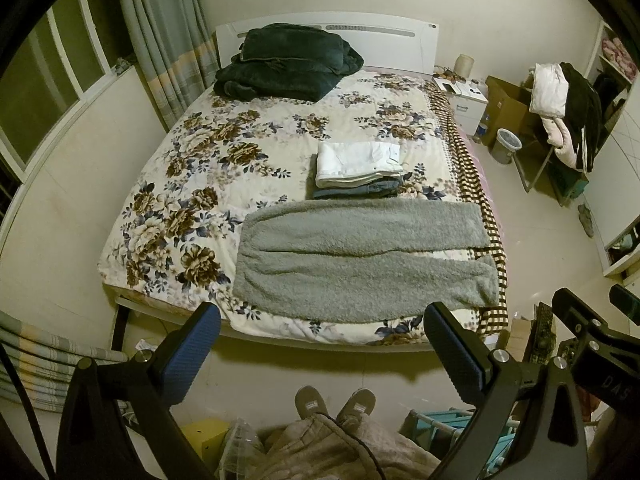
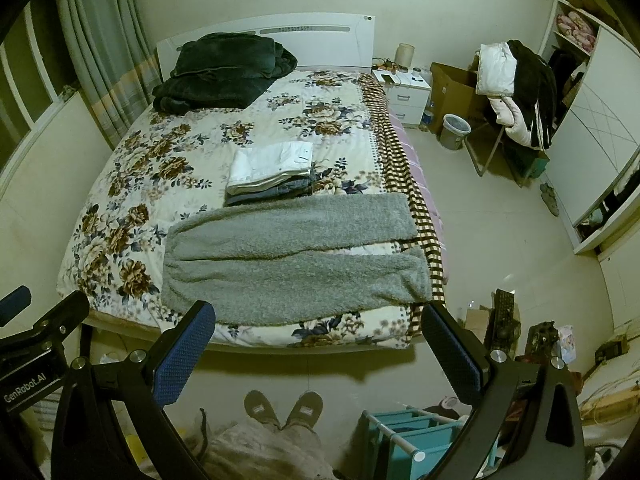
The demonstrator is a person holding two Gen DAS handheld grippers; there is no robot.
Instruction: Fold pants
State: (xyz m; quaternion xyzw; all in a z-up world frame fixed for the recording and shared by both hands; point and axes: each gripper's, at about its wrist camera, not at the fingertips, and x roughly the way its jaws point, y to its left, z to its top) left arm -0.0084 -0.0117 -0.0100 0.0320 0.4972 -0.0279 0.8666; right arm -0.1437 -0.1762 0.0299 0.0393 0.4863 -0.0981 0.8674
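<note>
Grey fleece pants (image 1: 360, 256) lie flat across the near end of the floral bed (image 1: 208, 168), waist at the left, both legs stretching right to the bed's edge; they also show in the right wrist view (image 2: 292, 260). My left gripper (image 1: 322, 320) is open and empty, held high above the floor in front of the bed's foot. My right gripper (image 2: 318, 318) is also open and empty, beside the left one, at the same height. Neither touches the pants.
A stack of folded pants (image 1: 358, 170), white on top, sits just behind the grey pants. A dark folded blanket (image 1: 284, 62) lies by the headboard. A nightstand (image 2: 404, 92), bin (image 2: 454, 130) and clothes-laden chair (image 2: 516, 96) stand at the right. A teal rack (image 2: 404, 432) is near my feet.
</note>
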